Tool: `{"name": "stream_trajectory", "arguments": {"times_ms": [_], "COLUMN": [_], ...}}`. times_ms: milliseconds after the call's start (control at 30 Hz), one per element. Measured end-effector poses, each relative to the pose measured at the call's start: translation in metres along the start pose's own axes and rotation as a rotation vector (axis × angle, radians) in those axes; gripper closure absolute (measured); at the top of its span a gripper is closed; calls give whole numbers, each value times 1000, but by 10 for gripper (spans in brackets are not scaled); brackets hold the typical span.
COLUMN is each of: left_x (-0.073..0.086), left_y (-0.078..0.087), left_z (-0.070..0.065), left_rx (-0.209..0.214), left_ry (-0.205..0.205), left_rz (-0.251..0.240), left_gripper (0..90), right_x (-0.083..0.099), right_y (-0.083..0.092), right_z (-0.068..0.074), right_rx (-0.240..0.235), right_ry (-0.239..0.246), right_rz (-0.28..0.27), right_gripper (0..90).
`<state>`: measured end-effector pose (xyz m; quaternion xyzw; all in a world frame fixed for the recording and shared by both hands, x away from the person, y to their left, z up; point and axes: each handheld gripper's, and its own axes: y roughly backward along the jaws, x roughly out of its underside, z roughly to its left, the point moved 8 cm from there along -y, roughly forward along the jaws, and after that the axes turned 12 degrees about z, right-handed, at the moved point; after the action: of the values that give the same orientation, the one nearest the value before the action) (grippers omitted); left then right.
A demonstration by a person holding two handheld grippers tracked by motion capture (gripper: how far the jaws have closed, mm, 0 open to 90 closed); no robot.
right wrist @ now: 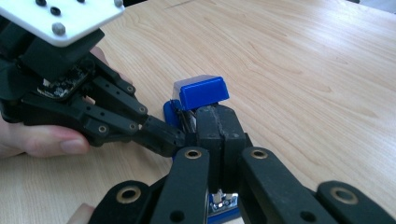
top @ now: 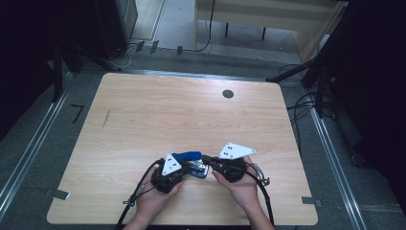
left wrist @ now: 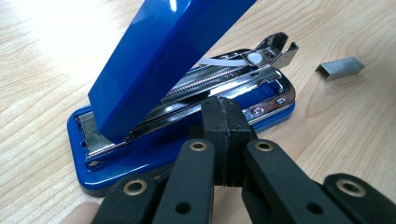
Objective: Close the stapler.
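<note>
open blue stapler (left wrist: 177, 93) between both closed claws; staple strip (left wrist: 340, 68) beside

Two black claws, left claw (top: 189, 165) and right claw (top: 207, 160), built of flat jointed links pinned with brass-ringed rivets, ending in blocky matte pads, each topped by a pale three-cornered plate with dark screws, trailing black cables; bare forearms, no sleeves.
</note>
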<state>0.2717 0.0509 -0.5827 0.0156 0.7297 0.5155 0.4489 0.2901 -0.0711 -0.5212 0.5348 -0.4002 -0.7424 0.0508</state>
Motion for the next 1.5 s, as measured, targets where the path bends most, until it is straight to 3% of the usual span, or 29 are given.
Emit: {"name": "stream_trajectory", "arguments": {"times_ms": [533, 1200, 1500], "left_x": [0, 0, 0], "left_y": [0, 0, 0], "left_z": [-1, -1, -1], "left_rx": [-7, -21, -21], "left_ry": [-1, -11, -11], "left_rz": [-1, -2, -1], "left_gripper": [900, 900, 900], "right_x": [-23, -47, -49], "right_y": [-1, 0, -2], "right_z": [6, 9, 11], "right_rx": [3, -1, -6], "right_ry": [43, 58, 54], "right_rz": [6, -17, -29], "right_gripper": [900, 900, 900]}}
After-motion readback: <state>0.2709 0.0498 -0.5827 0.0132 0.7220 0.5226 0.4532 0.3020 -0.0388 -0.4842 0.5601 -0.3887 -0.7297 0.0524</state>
